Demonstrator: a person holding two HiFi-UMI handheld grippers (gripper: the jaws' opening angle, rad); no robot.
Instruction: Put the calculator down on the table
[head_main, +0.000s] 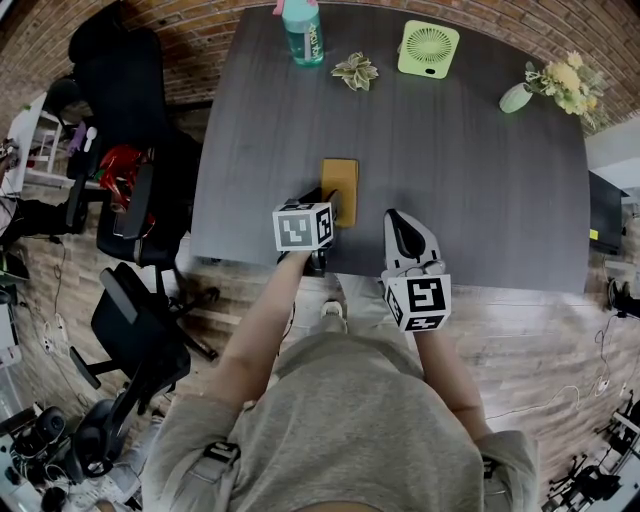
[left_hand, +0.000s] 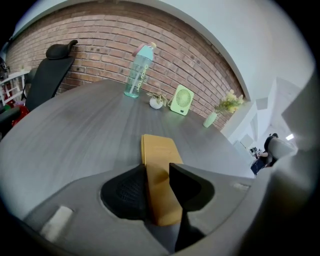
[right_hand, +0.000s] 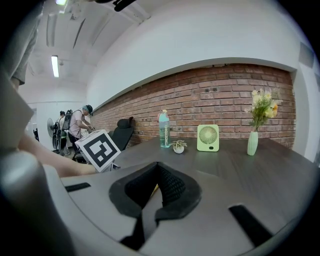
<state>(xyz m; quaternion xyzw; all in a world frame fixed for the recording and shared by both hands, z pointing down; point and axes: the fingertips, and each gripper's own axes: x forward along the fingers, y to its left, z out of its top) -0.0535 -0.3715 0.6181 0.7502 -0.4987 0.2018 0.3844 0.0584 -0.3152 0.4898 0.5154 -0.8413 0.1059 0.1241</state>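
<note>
The calculator (head_main: 340, 188), a flat yellow slab, lies on the tabletop (head_main: 480, 200) close to its near edge and a little left of the middle. Its long sides run toward the far edge.

It looks light and stiff, with a smooth casing that could slide between pads. I judge the two long edges near one end to be the best place to hold it, since that keeps pressure off the face.

The left gripper (left_hand: 158, 170) straddles that near end with its jaws spread wide, one along each long edge. Whether the pads brush the casing is hard to tell from this angle, but the calculator seems to rest on the wood under its own weight, so the setting-down looks done.

The right gripper (right_hand: 158, 167) hovers at the near edge, just right of the calculator, its jaws drawn together on nothing.

Along the far edge stand a teal bottle (head_main: 303, 35), its contents not readable, a small pot (head_main: 355, 72) holding a leafy plant, and a green fan (head_main: 429, 48). A pale vase (head_main: 517, 97) of yellow flowers sits toward the far right corner.
</note>
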